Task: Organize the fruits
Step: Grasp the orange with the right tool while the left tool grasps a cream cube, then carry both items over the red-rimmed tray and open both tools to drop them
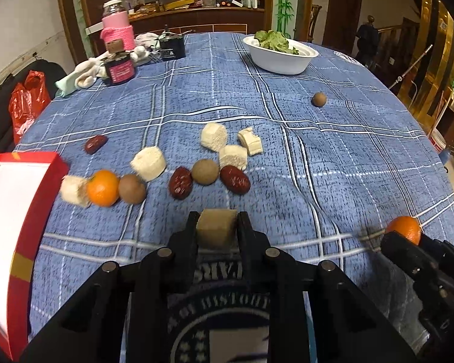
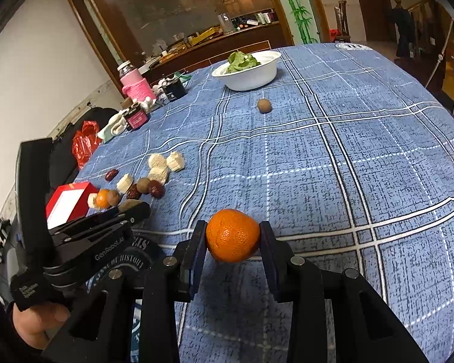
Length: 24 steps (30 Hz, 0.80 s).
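Observation:
My left gripper (image 1: pixel 217 227) is shut on a pale cut fruit chunk (image 1: pixel 216 229) above the blue plaid tablecloth (image 1: pixel 317 157). Ahead of it lie more pale chunks (image 1: pixel 214 136), red dates (image 1: pixel 235 179), brown round fruits (image 1: pixel 205 171) and an orange (image 1: pixel 103 188). My right gripper (image 2: pixel 232 236) is shut on a second orange (image 2: pixel 232 235), which also shows at the right of the left wrist view (image 1: pixel 404 229). A lone brown fruit (image 2: pixel 264 105) lies further out. My left gripper also shows in the right wrist view (image 2: pixel 130 207).
A red box with a white inside (image 1: pixel 12 211) stands at the left edge. A white bowl of green leaves (image 1: pixel 280 57) sits at the far side. Jars, a pink-sleeved bottle (image 1: pixel 118 27) and cloths crowd the far left. A red bag (image 1: pixel 27 103) hangs beyond the table.

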{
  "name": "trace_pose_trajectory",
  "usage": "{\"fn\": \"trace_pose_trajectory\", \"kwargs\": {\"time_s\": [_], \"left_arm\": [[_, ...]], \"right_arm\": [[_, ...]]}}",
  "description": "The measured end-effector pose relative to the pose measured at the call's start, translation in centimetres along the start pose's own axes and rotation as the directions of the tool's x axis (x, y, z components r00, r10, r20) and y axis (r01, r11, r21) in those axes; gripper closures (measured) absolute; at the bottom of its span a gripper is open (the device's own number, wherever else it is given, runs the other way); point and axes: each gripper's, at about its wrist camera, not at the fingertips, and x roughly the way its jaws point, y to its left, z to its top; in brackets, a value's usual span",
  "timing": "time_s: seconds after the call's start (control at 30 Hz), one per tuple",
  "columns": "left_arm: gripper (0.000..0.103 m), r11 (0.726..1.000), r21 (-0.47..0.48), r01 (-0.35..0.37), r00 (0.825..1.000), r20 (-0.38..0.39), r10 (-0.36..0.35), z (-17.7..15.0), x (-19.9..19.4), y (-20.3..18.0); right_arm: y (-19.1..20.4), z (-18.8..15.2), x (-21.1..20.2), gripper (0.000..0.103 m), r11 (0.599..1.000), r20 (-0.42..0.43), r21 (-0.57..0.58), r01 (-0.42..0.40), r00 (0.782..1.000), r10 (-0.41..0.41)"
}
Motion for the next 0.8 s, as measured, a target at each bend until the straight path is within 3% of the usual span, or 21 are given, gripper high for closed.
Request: {"fn": "trace_pose_trajectory", "kwargs": {"time_s": [0.27,0.47,0.63,0.8], "left_arm": [[0.082,0.998,-0.056,0.012,1.0,0.0,-0.012,-1.5,-2.0,2.5],[0.081,0.993,-0.12,0.01,0.999,0.042,-0.005,-2.6,-4.8,6.2],[0.081,0.977,-0.211,-0.031,0.995,0.087,0.051,-3.3,-7.5,11.4],[0.081,0.942,-0.319,-0.105,0.984,0.104,0.145,-3.9,-8.9,17.3]], "right_arm": [[2.9,-1.4,-0.8,0.068,0.998,-0.019,-0.068,0.018,1.0,-0.019],[6.5,-1.9,-1.0,0.068,0.99,-0.024,-0.14,-0.01,1.0,0.006],[10.6,-1.9,-0.5,0.069,0.974,-0.034,-0.218,-0.062,0.998,0.056],[15.7,-1.7,0.2,0.069,0.944,-0.042,-0.302,-0.135,0.991,0.128]]}}
